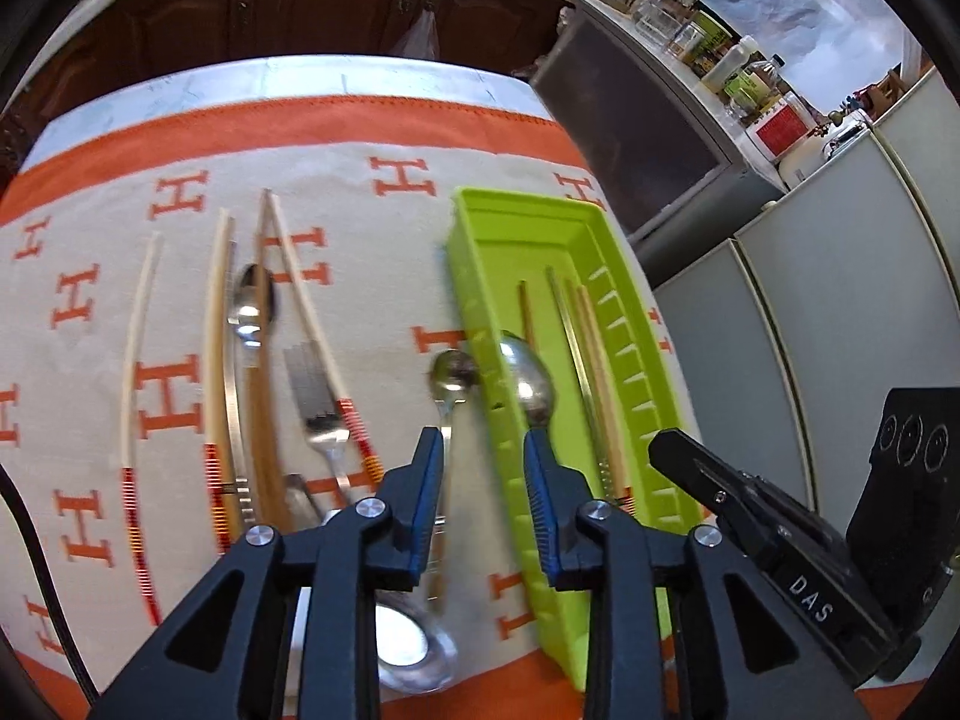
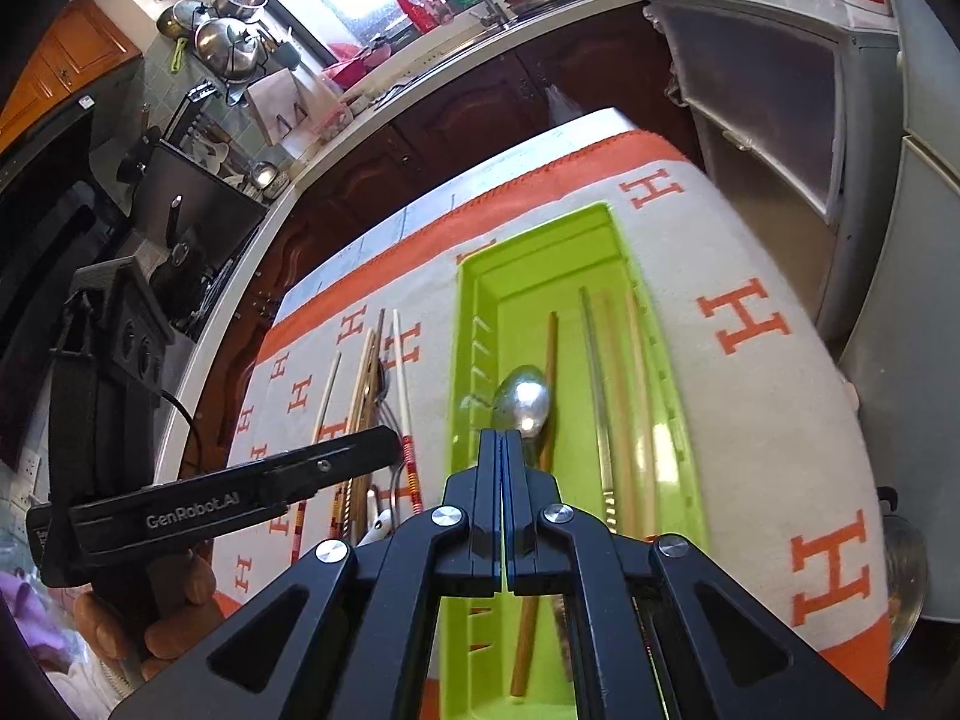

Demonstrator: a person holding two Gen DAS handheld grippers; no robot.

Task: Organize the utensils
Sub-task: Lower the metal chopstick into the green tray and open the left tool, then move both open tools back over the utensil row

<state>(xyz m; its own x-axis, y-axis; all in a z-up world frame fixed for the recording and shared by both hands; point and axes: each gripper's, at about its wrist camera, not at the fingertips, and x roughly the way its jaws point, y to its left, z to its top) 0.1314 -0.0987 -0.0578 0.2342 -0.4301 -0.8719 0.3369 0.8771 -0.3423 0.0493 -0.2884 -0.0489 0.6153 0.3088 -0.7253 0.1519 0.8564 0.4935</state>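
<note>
Green tray (image 2: 474,312) on H-print cloth (image 2: 750,396) holds brown chopstick (image 2: 549,354), metal chopstick (image 2: 597,372), wooden chopsticks (image 2: 630,360), large spoon (image 2: 521,399). Right gripper (image 2: 501,450) pinched shut on large spoon's handle, over tray. Left gripper (image 1: 483,462) spread wide, holding nothing, straddling tray's left wall. Left view only: small spoon (image 1: 450,375) just beside tray, fork (image 1: 315,396), loose white chopsticks (image 1: 135,348), ladle (image 1: 414,654) under gripper. Right view only: sink counter, pots (image 2: 231,42).

Left gripper (image 1: 483,450) fingers spread apart; right gripper (image 2: 503,450) fingers pressed together.
</note>
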